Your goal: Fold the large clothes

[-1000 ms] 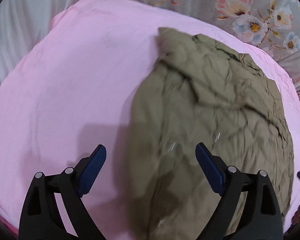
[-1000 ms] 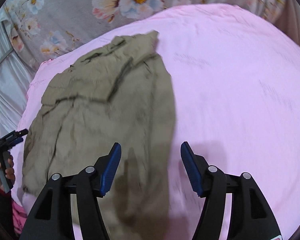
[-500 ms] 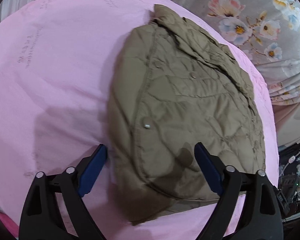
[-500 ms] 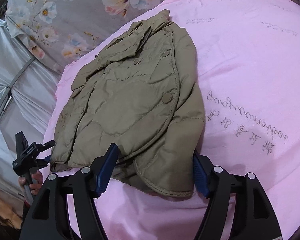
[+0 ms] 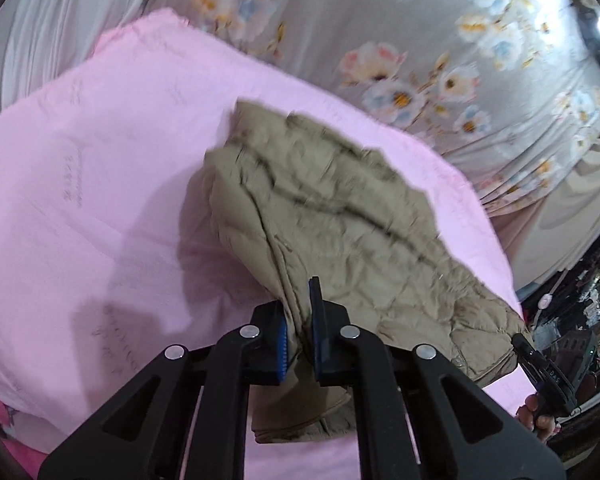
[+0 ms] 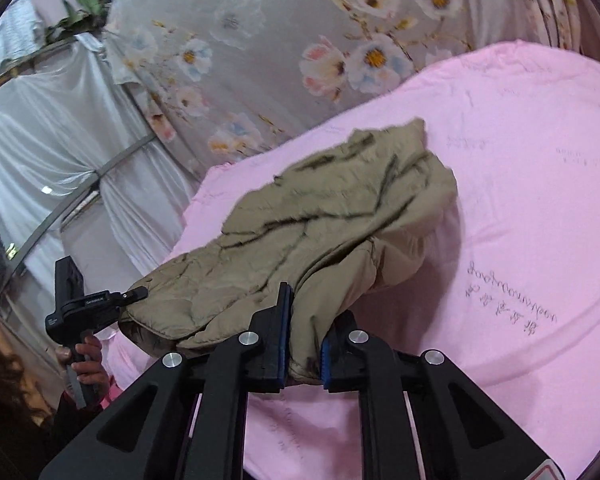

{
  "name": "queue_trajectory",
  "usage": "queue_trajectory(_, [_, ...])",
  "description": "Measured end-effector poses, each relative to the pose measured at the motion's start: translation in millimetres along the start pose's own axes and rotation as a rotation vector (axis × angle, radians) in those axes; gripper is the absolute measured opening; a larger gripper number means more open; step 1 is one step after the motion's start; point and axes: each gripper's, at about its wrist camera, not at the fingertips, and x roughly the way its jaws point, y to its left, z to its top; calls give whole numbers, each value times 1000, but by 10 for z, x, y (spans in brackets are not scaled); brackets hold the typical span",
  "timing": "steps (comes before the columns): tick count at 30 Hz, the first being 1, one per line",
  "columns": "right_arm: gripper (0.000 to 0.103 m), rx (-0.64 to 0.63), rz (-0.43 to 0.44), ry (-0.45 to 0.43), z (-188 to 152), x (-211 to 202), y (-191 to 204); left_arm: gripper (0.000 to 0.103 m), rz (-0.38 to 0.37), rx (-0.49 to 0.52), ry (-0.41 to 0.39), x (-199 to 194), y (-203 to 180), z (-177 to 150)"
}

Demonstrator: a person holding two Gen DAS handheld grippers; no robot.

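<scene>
An olive quilted jacket [image 5: 340, 216] lies on a pink sheet [image 5: 100, 184]; its near hem is lifted off the sheet. My left gripper [image 5: 298, 320] is shut on the jacket's near edge. My right gripper [image 6: 304, 336] is shut on the other near corner of the jacket [image 6: 332, 216]. The far collar end still rests on the pink sheet [image 6: 540, 184]. In the left wrist view the other gripper [image 5: 548, 364] shows at the jacket's right corner; in the right wrist view the other gripper [image 6: 80, 304] shows at its left corner.
A grey flowered cloth [image 5: 420, 40] hangs behind the bed, also in the right wrist view [image 6: 300, 40]. White drapes [image 6: 52, 152] hang at the left. Dark cluttered shelves [image 5: 592, 304] stand at the far right. Writing marks the sheet [image 6: 512, 300].
Both grippers went from open above the flat jacket to shut on its near hem. The hem has been lifted off the sheet, and the jacket bunches toward the collar.
</scene>
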Motion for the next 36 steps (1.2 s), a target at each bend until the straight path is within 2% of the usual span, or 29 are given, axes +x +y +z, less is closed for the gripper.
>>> queue_trajectory(6, [11,-125,120,-171,267,-731,557,8,-69,57,-155,-884,-280,123])
queue_trajectory(9, [11,-134,140,-258,525,-878,654,8,-72,87,-207,-1026,-459,309])
queue_trajectory(11, [11,-112,140,-296,754,-855,644,8,-51,112,-225,-972,-554,502])
queue_trajectory(14, [10,-63,106,-326,1118,-610,527,9,48,137,-226,-589,-576,810])
queue_trajectory(18, [10,41,47,-265,1510,83,167,9,179,108,-122,347,-358,1175])
queue_trajectory(21, [10,81,-38,-196,1610,628,-75,9,278,101,-22,1089,-166,1279])
queue_trajectory(25, [10,129,-150,-121,1592,1182,-380,11,362,113,80,1840,21,1223])
queue_trajectory(27, [10,143,-187,-88,1554,1405,-536,12,388,121,99,2075,81,1170])
queue_trajectory(31, [10,174,-240,-30,1432,1731,-798,15,408,145,98,2306,108,1077])
queue_trajectory(36, [11,203,-249,-7,1321,1879,-971,17,369,126,77,2405,170,1061])
